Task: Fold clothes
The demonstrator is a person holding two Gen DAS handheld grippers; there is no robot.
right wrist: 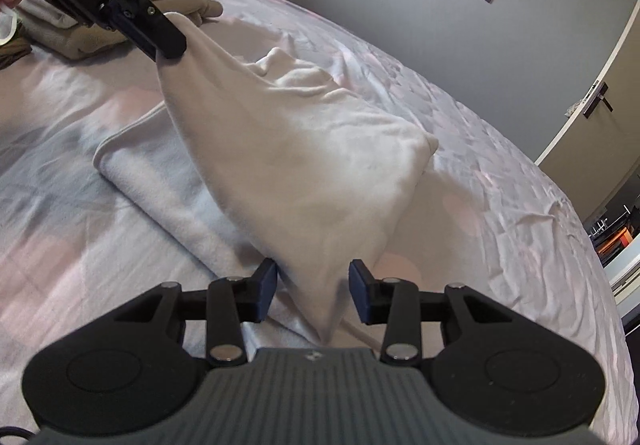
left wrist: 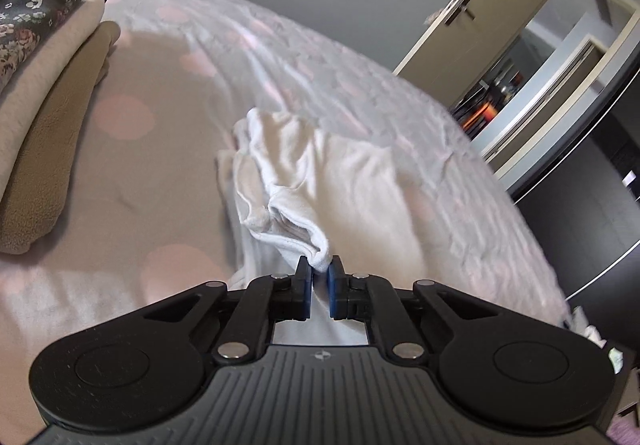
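One white garment [right wrist: 304,149] lies on the bed [right wrist: 500,173], partly lifted off the sheet. The left gripper [left wrist: 319,269] has its fingers [left wrist: 305,277] clamped on a rolled edge of that garment, and in the right wrist view this same gripper sits at the garment's upper left corner, pulling the cloth up into a taut ridge. The right gripper [right wrist: 313,295] has its fingers [right wrist: 267,285] apart, with a hanging point of the garment between them; the pads do not press on the cloth, so this corner is not held.

Risks, as I judge them: the left grip takes only a small bunched bit of hem, so a sharp pull could slide it free and drop the raised side back onto the bed. If the right fingers close too low or off to one side, they may catch only the tip of the cloth, or pinch the lower layer that lies flat beside the garment's raised part, and the fold would come out crooked. Lifting with one corner loose would let the fabric sag and crease.

Count: one garment being worked, two grippers, one stack of folded items [left wrist: 48,57] beyond the garment toward the head of the bed, one door [left wrist: 480,5] past the garment's far side.
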